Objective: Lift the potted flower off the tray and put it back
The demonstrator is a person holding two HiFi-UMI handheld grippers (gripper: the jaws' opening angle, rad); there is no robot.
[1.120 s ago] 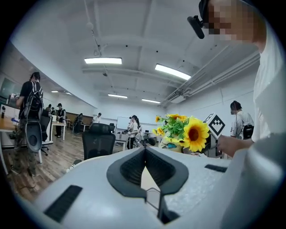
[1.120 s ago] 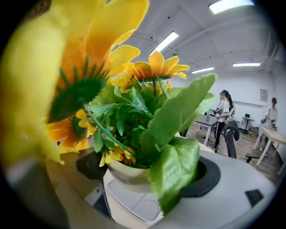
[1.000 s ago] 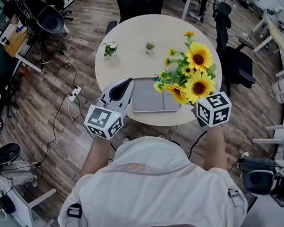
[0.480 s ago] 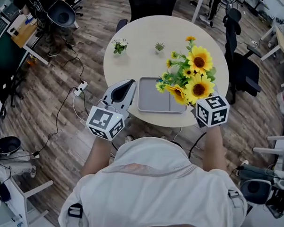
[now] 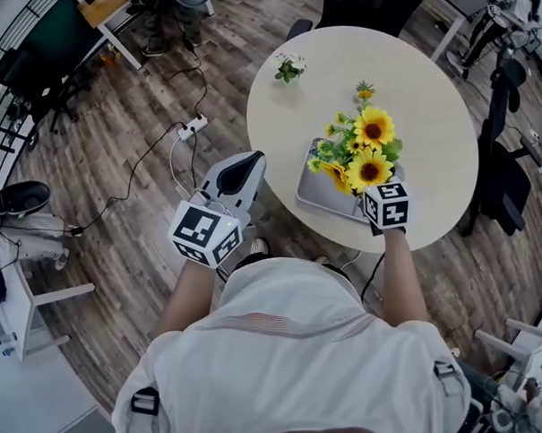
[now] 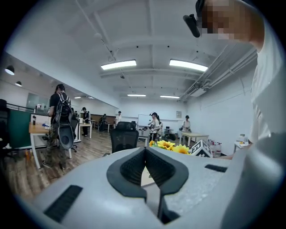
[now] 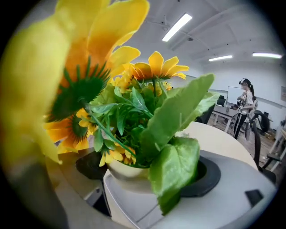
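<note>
Head view: your left gripper hangs off the round table's near-left edge. Your right gripper reaches under the potted sunflower, which is over the grey tray.
Left gripper view: jaws pressed together, nothing between.
Right gripper view: jaws clamp the cream pot; can't tell whether it touches the tray.
</note>
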